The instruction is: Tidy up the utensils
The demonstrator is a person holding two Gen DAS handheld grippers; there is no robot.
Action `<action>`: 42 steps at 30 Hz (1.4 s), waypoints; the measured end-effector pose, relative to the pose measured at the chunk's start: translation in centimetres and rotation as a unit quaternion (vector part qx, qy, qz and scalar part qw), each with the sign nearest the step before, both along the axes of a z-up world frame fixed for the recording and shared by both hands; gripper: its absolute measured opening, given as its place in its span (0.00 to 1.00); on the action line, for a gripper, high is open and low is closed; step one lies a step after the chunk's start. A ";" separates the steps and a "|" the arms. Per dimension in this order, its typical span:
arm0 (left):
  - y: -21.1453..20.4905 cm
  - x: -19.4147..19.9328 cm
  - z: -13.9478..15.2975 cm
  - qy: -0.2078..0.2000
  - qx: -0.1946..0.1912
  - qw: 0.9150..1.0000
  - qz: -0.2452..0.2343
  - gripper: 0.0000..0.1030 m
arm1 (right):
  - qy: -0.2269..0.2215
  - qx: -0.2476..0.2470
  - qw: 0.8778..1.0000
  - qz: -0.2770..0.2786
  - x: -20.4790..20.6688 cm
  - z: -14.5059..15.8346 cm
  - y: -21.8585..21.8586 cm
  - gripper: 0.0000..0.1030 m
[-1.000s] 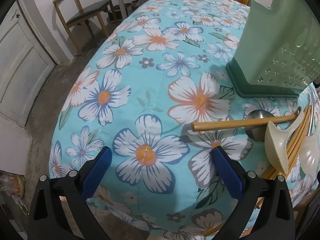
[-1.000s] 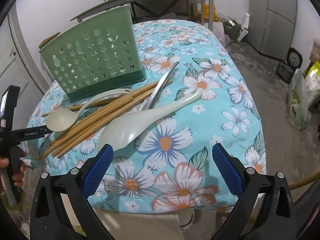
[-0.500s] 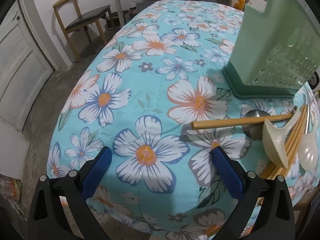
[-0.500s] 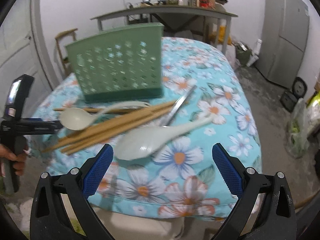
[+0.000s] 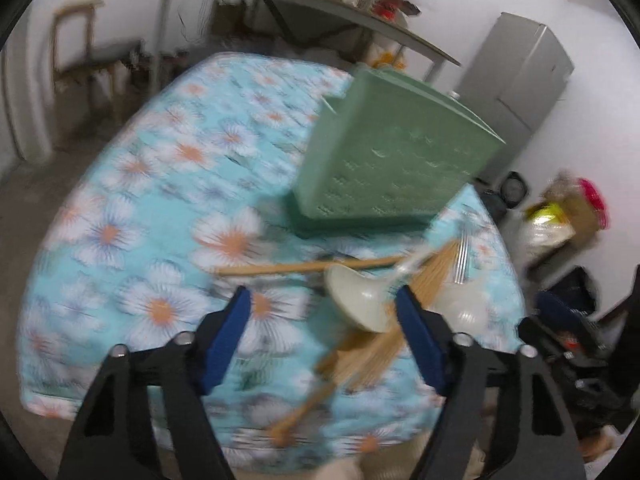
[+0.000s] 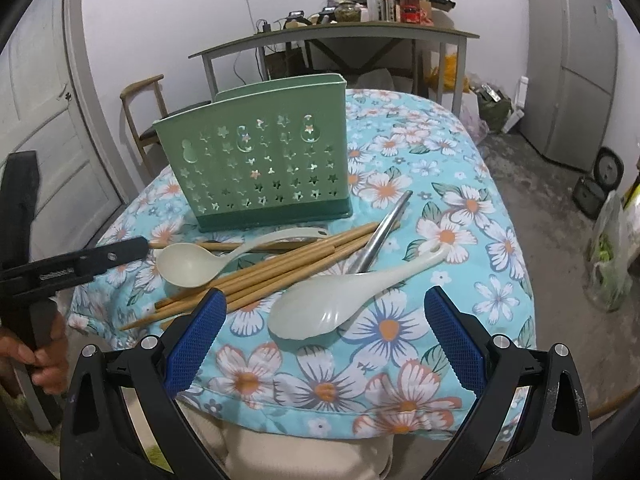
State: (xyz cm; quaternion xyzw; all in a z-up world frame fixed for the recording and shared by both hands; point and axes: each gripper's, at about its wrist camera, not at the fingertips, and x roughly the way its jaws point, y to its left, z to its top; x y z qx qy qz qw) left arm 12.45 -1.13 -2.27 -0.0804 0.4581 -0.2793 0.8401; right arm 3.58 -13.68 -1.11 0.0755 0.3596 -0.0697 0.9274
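While every utensil lies loose on the flowered bench (image 6: 472, 240), the step in hand is the first pick; the green holder (image 6: 256, 160) stands upright just behind the pile, its inside hidden from both views. Left gripper (image 5: 324, 316): jaws have just been closing, yet nothing sits between them; released, aimed over the cream spoon (image 6: 188, 264). Left view is motion-blurred. Right gripper (image 6: 324, 326): jaws spread wide, empty, hovering above the pale rice paddle (image 6: 332, 300). Bamboo chopsticks (image 6: 280, 268) lie bundled between spoon and paddle; a metal handle (image 6: 384, 232) crosses over them. Judgement: next move calls for lowering one gripper onto a single handle, clear of the overlapping chopsticks, then carrying it upright to the holder.
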 end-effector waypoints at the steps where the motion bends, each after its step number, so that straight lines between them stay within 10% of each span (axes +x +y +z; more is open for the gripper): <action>1: -0.3 0.2 -0.4 0.016 -0.012 1.000 -0.006 0.60 | 0.003 0.000 1.000 -0.001 0.0 0.0 0.1 0.92; 7: -0.6 1.3 -2.9 0.109 -0.059 0.992 -0.001 0.40 | 0.015 -0.001 1.000 0.000 0.3 -0.2 0.4 0.92; 14: -1.0 1.8 -3.2 0.122 -0.058 0.991 0.014 0.16 | 0.020 0.006 1.000 0.005 0.4 -0.5 0.5 0.92; 32: 0.0 -0.3 3.7 -0.063 -0.007 0.997 0.046 0.05 | -0.006 0.002 1.000 -0.012 -1.0 0.5 -0.6 0.89; 42: 4.4 -0.4 5.5 -0.105 0.001 0.989 0.106 0.05 | -0.011 -0.014 0.999 0.041 0.5 1.0 1.3 0.64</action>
